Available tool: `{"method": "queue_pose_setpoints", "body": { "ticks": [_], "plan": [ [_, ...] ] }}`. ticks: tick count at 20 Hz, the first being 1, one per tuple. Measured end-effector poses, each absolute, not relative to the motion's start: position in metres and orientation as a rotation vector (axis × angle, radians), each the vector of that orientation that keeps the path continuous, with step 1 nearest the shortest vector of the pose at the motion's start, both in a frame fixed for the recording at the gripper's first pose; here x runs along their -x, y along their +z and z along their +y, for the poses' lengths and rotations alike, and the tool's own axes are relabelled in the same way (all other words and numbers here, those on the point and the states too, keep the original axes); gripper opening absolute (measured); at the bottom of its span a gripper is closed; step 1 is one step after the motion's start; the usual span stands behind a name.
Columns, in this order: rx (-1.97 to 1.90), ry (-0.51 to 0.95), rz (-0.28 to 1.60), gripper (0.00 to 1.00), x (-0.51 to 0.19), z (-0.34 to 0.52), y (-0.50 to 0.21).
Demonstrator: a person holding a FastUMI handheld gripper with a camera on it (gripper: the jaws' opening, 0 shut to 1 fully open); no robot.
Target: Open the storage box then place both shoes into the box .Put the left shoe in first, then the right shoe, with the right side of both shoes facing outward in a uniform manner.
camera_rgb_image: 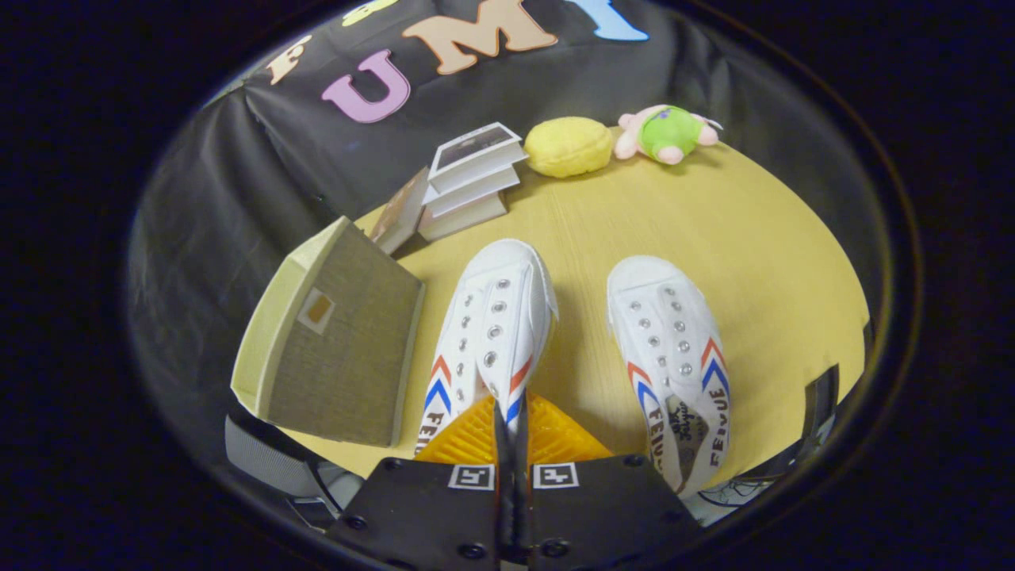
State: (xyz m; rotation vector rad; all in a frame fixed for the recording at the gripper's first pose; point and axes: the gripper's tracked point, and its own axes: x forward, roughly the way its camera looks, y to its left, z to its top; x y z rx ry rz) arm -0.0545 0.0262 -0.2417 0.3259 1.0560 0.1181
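Two white canvas shoes with red and blue chevrons lie on the round yellow table (761,238), toes pointing away from me. My gripper (511,424) is shut, its fingers pinching the side wall at the heel end of the shoe nearer the box (496,317). The other shoe (674,349) rests flat to the right of the fingers, apart from them. The storage box (341,349) stands left of the held shoe, with pale sides. Its brown woven face, with a small label window, is turned toward me. That face lies flush with the frame.
Beyond the box and shoes stands a stack of books (472,178) with one more book leaning against it. A yellow plush (569,147) and a green and pink plush toy (666,133) lie at the table's far edge. Bare tabletop stretches right of the shoes.
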Motion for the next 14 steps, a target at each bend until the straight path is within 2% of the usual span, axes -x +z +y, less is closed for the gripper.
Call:
{"method": "queue_pose_setpoints", "body": {
  "ticks": [8, 14],
  "plan": [
    [-0.328, 0.127, 0.958, 0.04, 0.022, 0.058, -0.153],
    [-0.385, 0.189, 0.932, 0.04, 0.002, 0.125, -0.117]
  ]
}}
